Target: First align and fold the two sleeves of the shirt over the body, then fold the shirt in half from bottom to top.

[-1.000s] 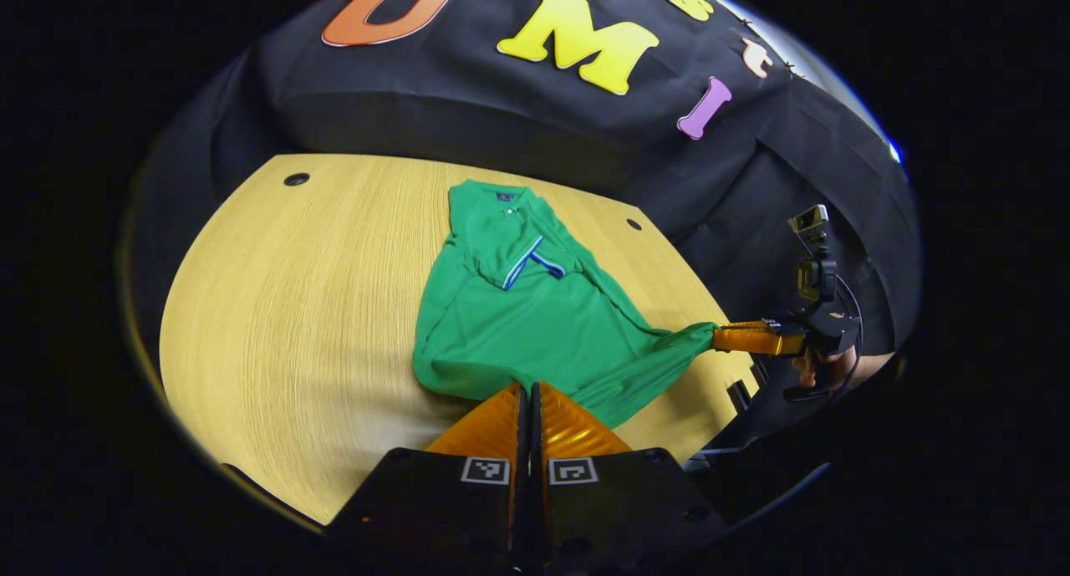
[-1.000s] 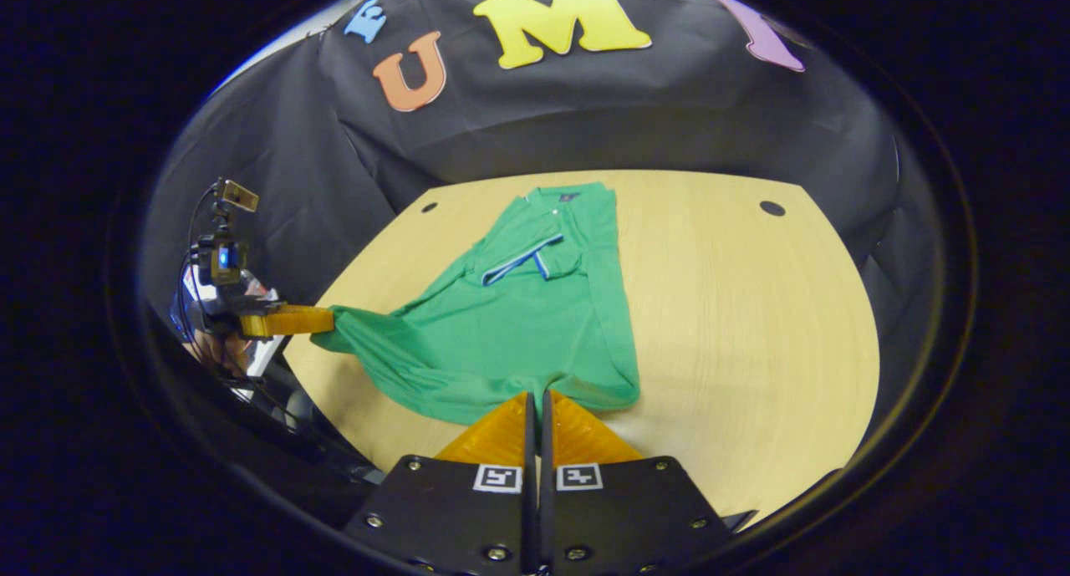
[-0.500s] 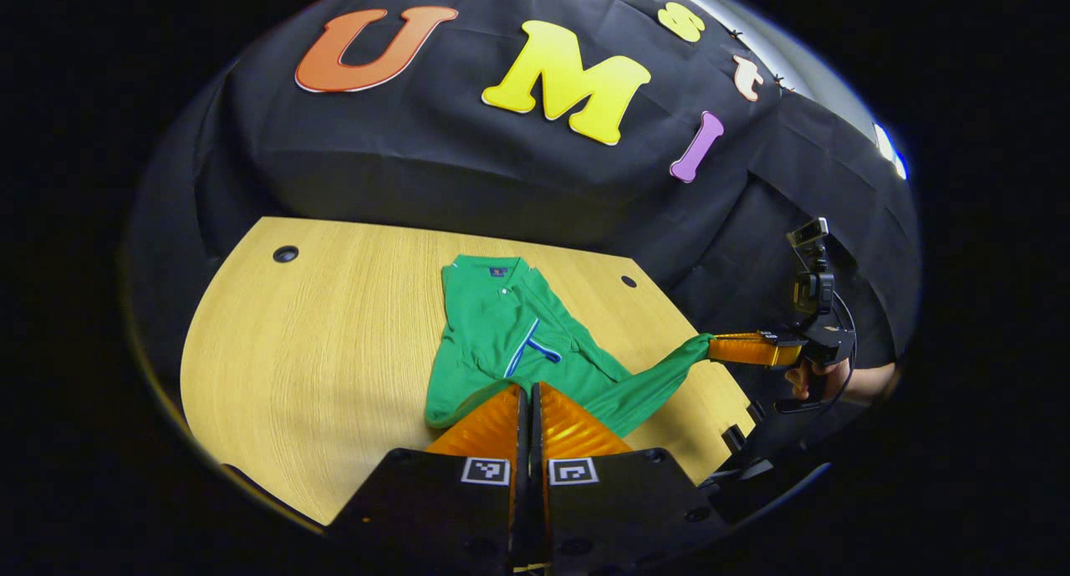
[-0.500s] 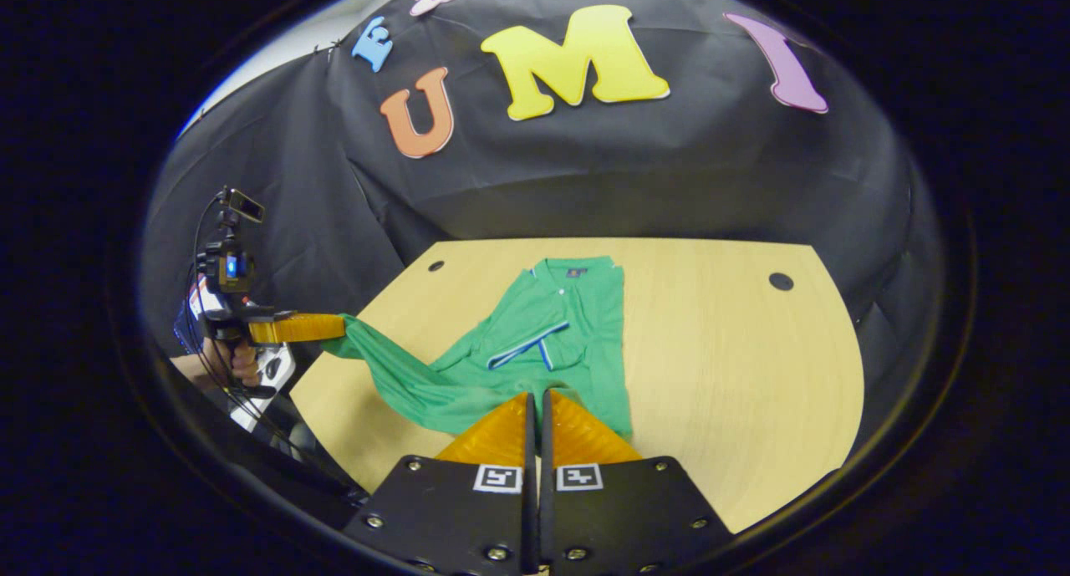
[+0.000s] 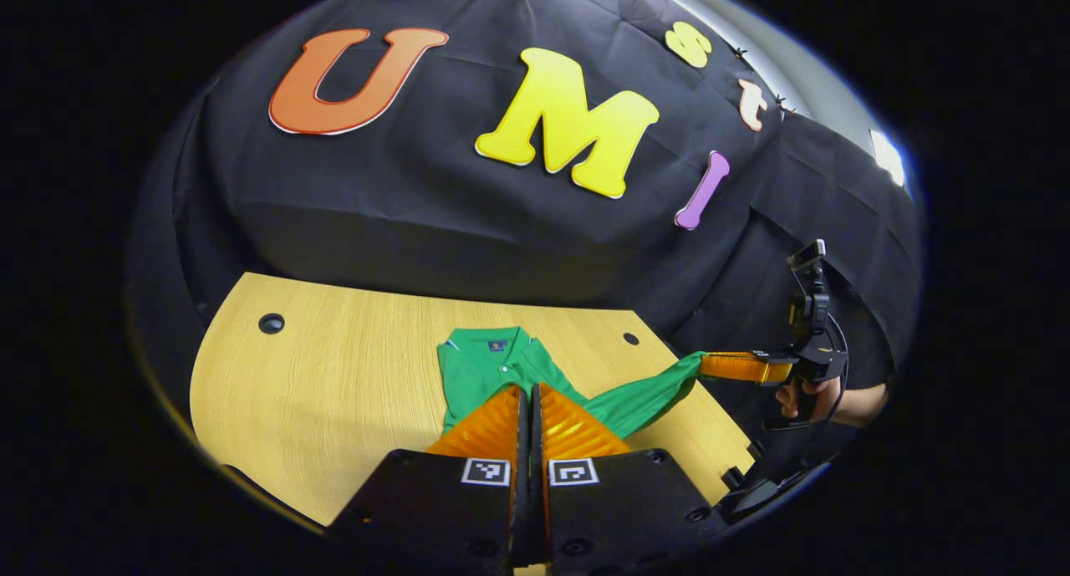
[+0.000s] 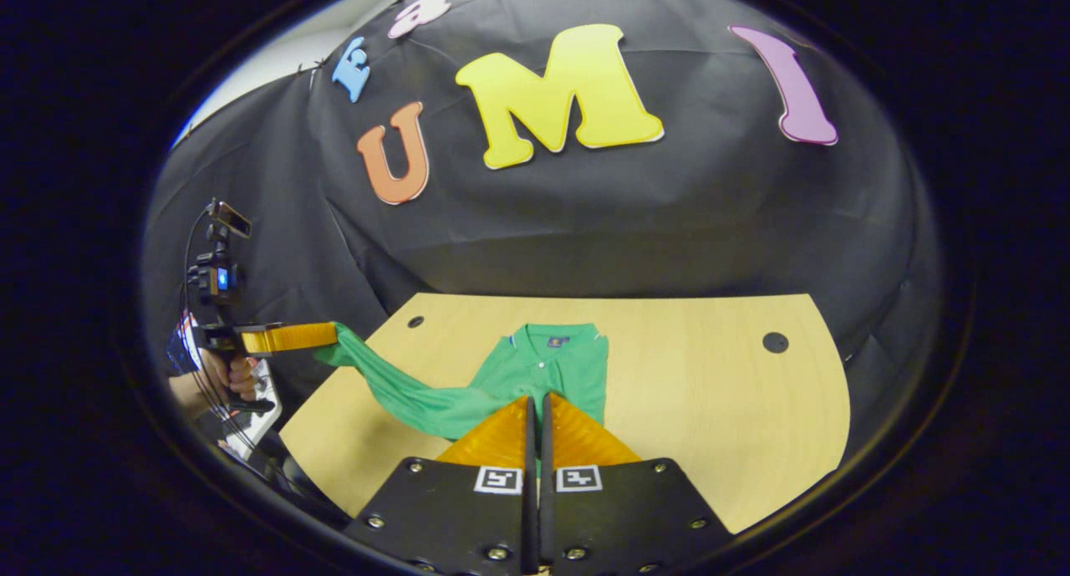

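My fingers are pressed together on both grippers, each pair pinching a bottom corner of the green shirt (image 5: 485,367) and holding the hem up off the wooden worktop (image 5: 334,375). In the left gripper view, my left gripper (image 5: 528,400) has its fingers closed with green cloth bunched just beyond the tips, and the right gripper (image 5: 710,364) hangs past the worktop's right edge, with a hand (image 5: 802,396) on its grip and a taut band of shirt running back from it to the body. In the right gripper view the left gripper shows off the worktop's left edge, likewise clamped on its corner. The collar end lies flat near the middle of the far edge of the worktop, collar toward the booth wall.

I judge this to be the bottom-to-top fold, about midway: the hem is raised but not yet carried over. To do it well I want both corners level and evenly spaced so the hem stays straight, then move forward together toward the collar and lower until the hem meets the shoulders. Uneven tension could drag the collar end or skew the fold. I cannot tell from here whether the folded sleeves are undisturbed.
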`<action>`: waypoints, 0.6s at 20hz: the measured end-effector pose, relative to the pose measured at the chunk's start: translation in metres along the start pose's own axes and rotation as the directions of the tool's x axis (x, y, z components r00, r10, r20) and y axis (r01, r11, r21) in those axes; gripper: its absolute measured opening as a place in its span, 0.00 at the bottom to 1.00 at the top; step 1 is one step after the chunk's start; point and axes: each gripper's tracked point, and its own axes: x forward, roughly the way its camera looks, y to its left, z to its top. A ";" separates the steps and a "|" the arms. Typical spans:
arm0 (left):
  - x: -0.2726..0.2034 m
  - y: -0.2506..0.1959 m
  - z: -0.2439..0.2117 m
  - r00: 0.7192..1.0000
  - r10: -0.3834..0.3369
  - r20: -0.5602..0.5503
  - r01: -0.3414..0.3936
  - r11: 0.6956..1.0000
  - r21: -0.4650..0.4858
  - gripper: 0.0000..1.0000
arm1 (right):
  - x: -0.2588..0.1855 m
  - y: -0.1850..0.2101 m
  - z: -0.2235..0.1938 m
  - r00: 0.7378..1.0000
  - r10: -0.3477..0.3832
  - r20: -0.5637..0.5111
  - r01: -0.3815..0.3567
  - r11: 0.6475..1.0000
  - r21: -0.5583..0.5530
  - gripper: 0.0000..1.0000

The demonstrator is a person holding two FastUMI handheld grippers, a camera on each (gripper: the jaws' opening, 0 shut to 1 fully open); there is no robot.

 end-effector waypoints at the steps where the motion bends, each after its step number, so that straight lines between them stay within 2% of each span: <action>1: 0.006 0.005 0.009 1.000 0.010 0.004 -0.010 1.000 0.011 0.03 | 0.007 -0.002 0.008 1.000 -0.001 0.005 0.001 1.000 0.000 0.01; 7: 0.061 0.035 0.050 0.999 0.028 0.043 -0.030 0.999 0.044 0.03 | 0.060 -0.026 0.052 0.999 -0.028 0.033 0.029 1.000 -0.010 0.01; 12: 0.122 0.077 0.072 0.995 0.061 0.080 -0.063 0.997 0.033 0.03 | 0.117 -0.060 0.066 0.998 -0.054 0.037 0.054 0.999 0.007 0.00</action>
